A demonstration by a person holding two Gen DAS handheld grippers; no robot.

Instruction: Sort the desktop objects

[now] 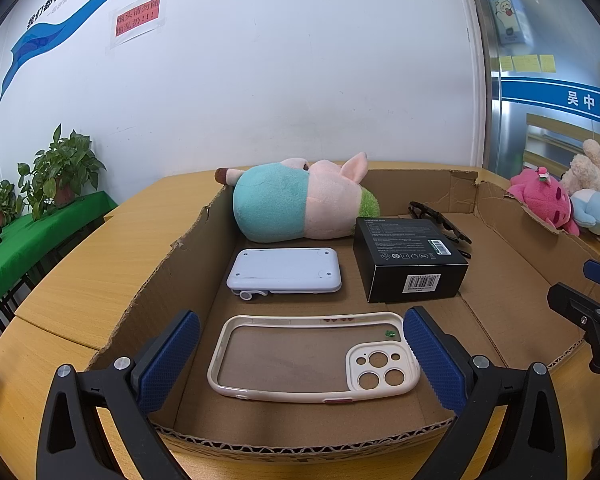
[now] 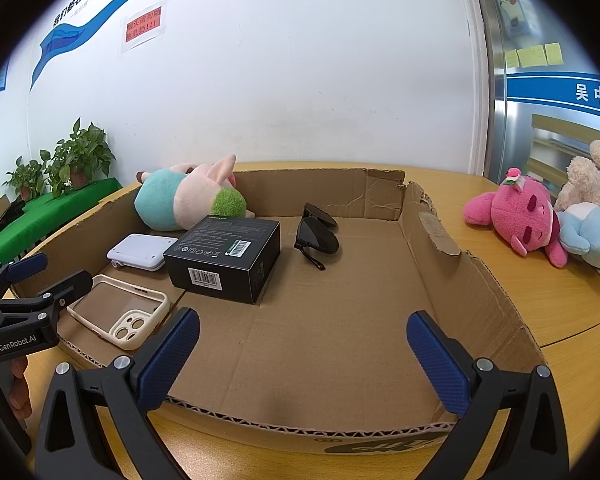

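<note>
My left gripper (image 1: 301, 354) hangs wide open at the near edge of the cardboard tray (image 1: 512, 300), its two blue ribbed pads spread to either side of the cream phone case (image 1: 314, 358) and touching nothing. The case lies flat on the tray floor, camera cutouts toward my right. Just behind it sits the white power bank (image 1: 284, 270), and beside that, to the right, the black box (image 1: 410, 258) with its barcode label facing me. The pig plush (image 1: 296, 200) in the teal shirt lies on its side against the tray's far wall. Black sunglasses (image 1: 440, 220) peek out behind the box.

My right gripper (image 2: 303, 354) is also fully spread and holds nothing; its pads hover over the bare right half of the cardboard tray (image 2: 460, 280), above the near wall. From this side I see the sunglasses (image 2: 318, 236) folded on the tray floor, well apart from my pads, with the black box (image 2: 224, 258) to their left, then the power bank (image 2: 142, 252) and the phone case (image 2: 120, 312) in the near left corner. The pig plush (image 2: 188, 196) rests in the far left corner. My left gripper (image 2: 40, 276) shows at the left edge, over the case.

Outside the tray, on the wooden table (image 2: 560, 300), lie a pink plush (image 2: 520, 216), a blue plush (image 2: 592, 232) and a cream plush (image 2: 592, 176), huddled together to the right.
</note>
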